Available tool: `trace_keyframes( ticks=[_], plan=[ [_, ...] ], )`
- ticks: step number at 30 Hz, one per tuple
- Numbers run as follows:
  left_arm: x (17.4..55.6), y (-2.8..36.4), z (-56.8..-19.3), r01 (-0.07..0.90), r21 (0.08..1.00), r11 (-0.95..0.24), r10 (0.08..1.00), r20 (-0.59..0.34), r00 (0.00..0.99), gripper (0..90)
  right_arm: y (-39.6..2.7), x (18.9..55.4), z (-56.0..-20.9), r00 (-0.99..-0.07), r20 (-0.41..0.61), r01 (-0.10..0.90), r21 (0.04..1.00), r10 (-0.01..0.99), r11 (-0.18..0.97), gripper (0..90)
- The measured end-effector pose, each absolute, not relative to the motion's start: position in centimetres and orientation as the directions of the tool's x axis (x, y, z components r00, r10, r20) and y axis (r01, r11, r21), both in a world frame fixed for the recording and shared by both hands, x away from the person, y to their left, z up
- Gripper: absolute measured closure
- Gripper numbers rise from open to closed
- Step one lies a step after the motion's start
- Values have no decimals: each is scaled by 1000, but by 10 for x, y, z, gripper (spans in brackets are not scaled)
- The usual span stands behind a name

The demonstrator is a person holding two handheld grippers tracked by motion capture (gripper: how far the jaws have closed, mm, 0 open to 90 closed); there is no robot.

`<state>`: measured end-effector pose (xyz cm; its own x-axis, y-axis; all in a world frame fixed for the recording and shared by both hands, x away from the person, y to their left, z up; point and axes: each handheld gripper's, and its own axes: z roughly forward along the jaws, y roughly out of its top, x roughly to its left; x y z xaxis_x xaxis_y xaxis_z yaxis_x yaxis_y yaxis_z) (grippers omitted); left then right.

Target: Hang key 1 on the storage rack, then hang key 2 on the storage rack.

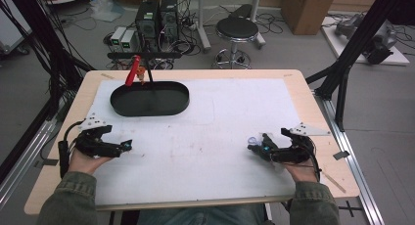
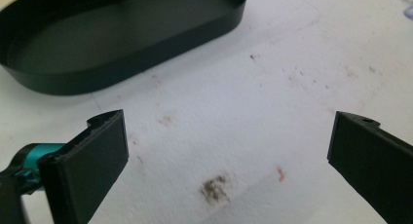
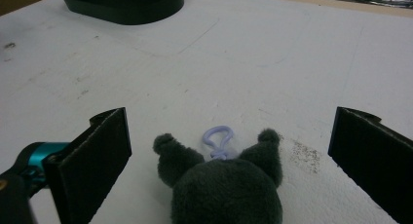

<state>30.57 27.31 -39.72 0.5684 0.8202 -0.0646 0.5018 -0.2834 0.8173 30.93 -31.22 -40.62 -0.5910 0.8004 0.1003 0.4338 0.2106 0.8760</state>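
Grey plush toy [image 3: 226, 190] between wide jaws

grippers: 2, left gripper [image 1: 128, 145] near left, right gripper [image 1: 250, 149] near right
plush toy [image 3: 227, 187]: 1, w/ 1 clip [image 3: 218, 139]
black tray [image 1: 149, 99]: 1, far left
red clamp [image 1: 132, 70]: 1

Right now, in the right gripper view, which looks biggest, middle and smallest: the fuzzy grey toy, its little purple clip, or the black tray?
1. Fuzzy grey toy: looks biggest, but it sits very near the camera, between the open jaws.
2. Black tray: looks smaller only because it is far off and cut by the picture's edge; the high view shows it is really the larger thing.
3. Purple clip: smallest.
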Motion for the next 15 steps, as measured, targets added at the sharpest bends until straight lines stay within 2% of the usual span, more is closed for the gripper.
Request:
trace_keyframes(
  ticks=[5,15],
  plan=[
    [298,271,-405,507,802,-316,812,-48,582,17,-312,309,-405,-593,97,433,875,799,215,8],
    [285,279,-417,522,796,-306,811,-69,581,17,-309,310,-407,-612,83,456,849,786,266,8]
  ],
)
